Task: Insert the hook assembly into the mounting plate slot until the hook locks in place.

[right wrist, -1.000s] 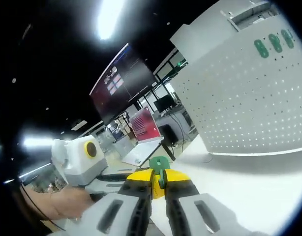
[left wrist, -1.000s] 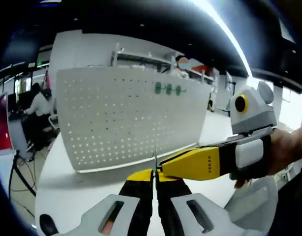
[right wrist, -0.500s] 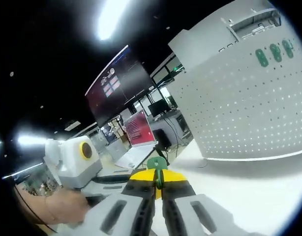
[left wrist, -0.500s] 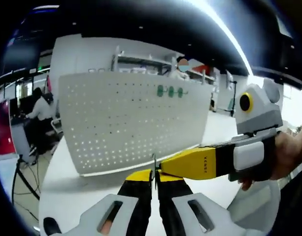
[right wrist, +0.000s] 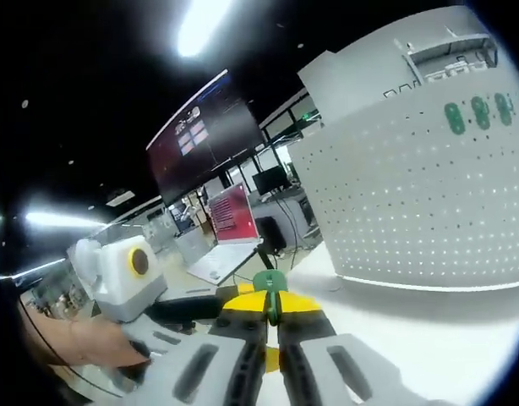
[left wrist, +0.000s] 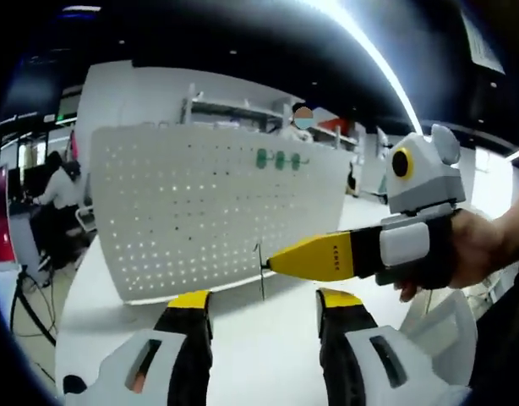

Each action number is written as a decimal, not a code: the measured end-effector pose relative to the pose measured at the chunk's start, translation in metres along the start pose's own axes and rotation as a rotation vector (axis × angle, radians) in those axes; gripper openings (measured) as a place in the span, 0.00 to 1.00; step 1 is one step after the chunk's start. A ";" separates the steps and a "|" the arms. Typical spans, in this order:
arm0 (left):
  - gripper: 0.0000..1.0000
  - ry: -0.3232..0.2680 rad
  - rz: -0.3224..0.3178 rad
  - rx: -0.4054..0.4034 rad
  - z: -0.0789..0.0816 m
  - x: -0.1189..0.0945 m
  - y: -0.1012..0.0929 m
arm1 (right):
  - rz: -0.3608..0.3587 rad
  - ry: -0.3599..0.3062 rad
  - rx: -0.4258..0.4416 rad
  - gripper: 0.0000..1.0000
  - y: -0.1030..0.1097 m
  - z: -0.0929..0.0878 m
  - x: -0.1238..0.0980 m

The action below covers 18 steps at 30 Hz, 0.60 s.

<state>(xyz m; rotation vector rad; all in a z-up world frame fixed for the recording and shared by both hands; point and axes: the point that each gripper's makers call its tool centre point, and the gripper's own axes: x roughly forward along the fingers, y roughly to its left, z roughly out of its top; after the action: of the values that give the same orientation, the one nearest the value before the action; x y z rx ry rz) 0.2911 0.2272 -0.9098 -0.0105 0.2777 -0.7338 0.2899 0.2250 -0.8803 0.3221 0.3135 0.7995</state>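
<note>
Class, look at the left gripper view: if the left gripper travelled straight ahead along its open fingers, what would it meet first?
Probably the thin hook held by the right gripper, directly ahead; the white pegboard stands behind it, though depth is unclear.

Matt white perforated pegboard [left wrist: 213, 211], smooth white tabletop [left wrist: 268, 338], thin metal hook [left wrist: 260, 272]

Lit from above by a long ceiling strip [left wrist: 374, 51], glaring white toward 1 o'clock. Dim and dark around the top. Strongly bent at the edges, slightly blurred throughout. Soft shadow under the white perforated panel [left wrist: 200, 211].
</note>
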 end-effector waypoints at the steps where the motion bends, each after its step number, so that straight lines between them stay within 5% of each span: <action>1: 0.61 0.000 -0.004 -0.004 0.000 -0.001 0.000 | -0.002 0.001 -0.008 0.00 -0.001 0.001 0.000; 9: 0.90 -0.012 -0.021 -0.035 -0.002 -0.005 -0.003 | -0.010 0.016 -0.083 0.00 -0.006 0.003 -0.001; 18: 1.00 -0.028 -0.037 -0.060 0.001 -0.008 -0.008 | -0.060 -0.013 -0.132 0.00 -0.020 0.011 -0.001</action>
<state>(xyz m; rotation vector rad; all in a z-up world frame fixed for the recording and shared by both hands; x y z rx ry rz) 0.2802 0.2266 -0.9063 -0.0827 0.2729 -0.7612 0.3065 0.2094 -0.8779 0.1928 0.2558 0.7545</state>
